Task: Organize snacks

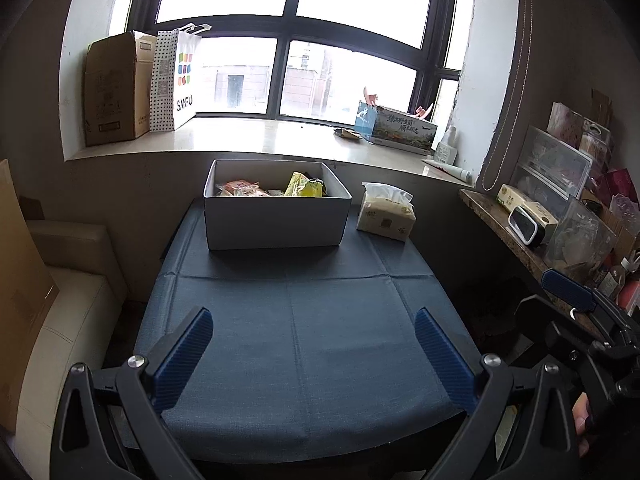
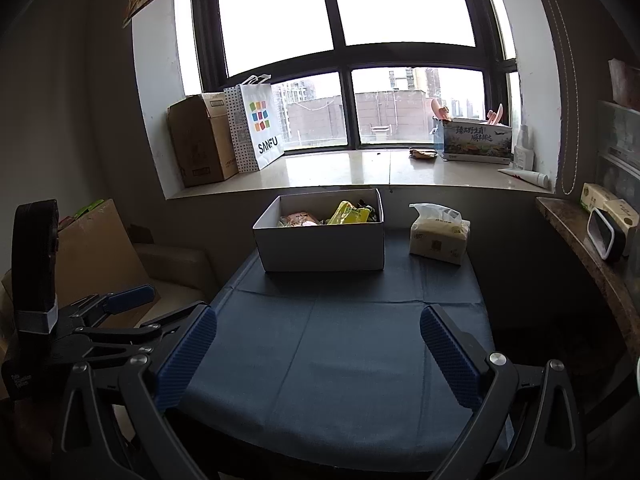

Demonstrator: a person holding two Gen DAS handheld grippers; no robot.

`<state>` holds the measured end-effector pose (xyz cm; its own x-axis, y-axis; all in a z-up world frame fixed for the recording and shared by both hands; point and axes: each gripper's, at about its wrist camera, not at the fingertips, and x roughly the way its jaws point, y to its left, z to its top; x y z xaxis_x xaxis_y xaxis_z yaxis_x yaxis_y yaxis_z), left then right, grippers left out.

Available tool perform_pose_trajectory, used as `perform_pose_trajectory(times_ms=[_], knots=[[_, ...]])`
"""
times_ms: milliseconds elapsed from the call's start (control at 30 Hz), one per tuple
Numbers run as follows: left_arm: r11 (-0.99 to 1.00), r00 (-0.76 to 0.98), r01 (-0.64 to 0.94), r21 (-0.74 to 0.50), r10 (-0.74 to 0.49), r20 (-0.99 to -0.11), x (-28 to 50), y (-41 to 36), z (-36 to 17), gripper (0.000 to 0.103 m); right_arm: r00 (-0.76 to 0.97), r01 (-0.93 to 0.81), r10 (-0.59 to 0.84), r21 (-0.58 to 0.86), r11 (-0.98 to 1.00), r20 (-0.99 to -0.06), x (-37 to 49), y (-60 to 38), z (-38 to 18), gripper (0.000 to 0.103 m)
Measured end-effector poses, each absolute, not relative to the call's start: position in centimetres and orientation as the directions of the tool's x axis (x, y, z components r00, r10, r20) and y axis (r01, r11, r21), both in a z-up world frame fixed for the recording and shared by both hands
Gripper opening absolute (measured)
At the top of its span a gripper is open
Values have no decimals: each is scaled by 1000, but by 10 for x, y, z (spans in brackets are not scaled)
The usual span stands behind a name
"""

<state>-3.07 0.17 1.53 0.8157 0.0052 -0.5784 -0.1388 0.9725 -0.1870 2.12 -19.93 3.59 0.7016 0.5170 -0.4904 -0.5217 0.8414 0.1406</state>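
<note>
A box [image 1: 276,220] sits at the table's [image 1: 312,360] far end, upper centre of the frame, snack packets [image 1: 304,186] inside; a tissue pack [image 1: 386,212] stands just right of it (windowsill [image 1: 260,136] behind both).

Your bench [image 1: 304,344] wears a dark blue cloth; on its far end you have a white snack box [image 1: 276,216] and, just beside it, a tissue pack [image 1: 386,212].
</note>
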Motion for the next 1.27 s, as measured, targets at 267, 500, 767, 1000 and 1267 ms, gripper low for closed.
perform_pose_trajectory(times_ms=[267,500,767,1000,1267], knots=[[948,801,-317,15,276,-531,-42,-1,22,103,705,-525,519,136,840,-484,19,-199,37,103],[959,797,-281,-39,210,-566,-40,-2,24,103,705,-534,523,126,836,-478,16,-198,39,103],[964,800,-260,-52,185,-570,-42,-5,28,103,703,-534,524,129,836,-481,17,-198,38,103],[969,806,-242,-45,175,-566,-43,-7,30,103,705,-530,521,131,838,-481,18,-201,39,103],[969,814,-244,-47,178,-552,-46,-5,34,103,707,-528,520,132,839,-479,18,-202,38,103]])
